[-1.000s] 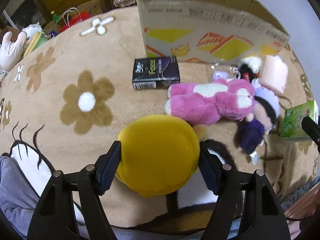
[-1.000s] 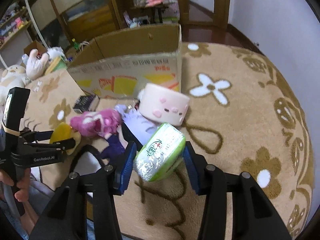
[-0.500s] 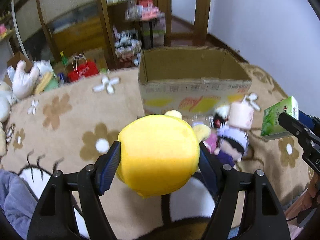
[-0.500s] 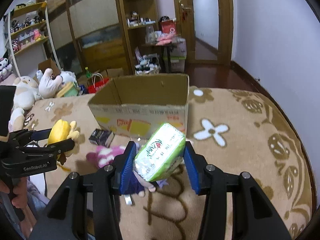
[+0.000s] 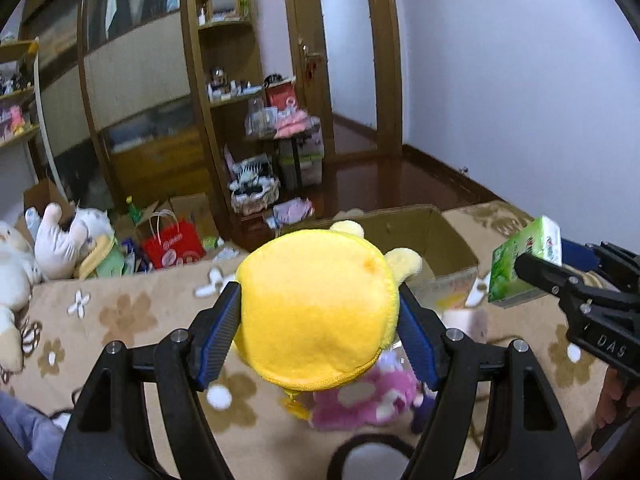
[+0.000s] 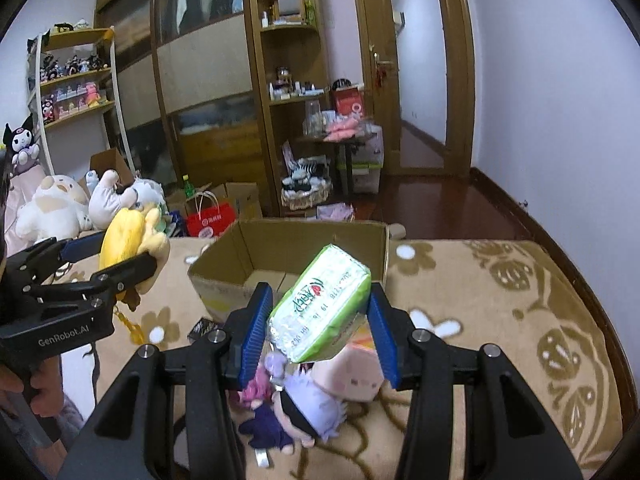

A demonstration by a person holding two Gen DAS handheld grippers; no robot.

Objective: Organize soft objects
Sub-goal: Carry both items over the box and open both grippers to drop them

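Note:
My left gripper is shut on a yellow plush toy and holds it in the air in front of the open cardboard box. It also shows in the right wrist view. My right gripper is shut on a green tissue pack, raised before the box; the pack also shows in the left wrist view. On the carpet below lie a pink plush, a purple-dressed doll and a pale pink cube plush.
A small black box lies on the flowered tan carpet left of the cardboard box. Plush animals and a red bag sit at the back left. Wooden shelves and a door stand behind.
Both grippers have risen and tilted up with their loads. The box interior and the room now fill the views, and the toys on the carpet sit lower in frame.

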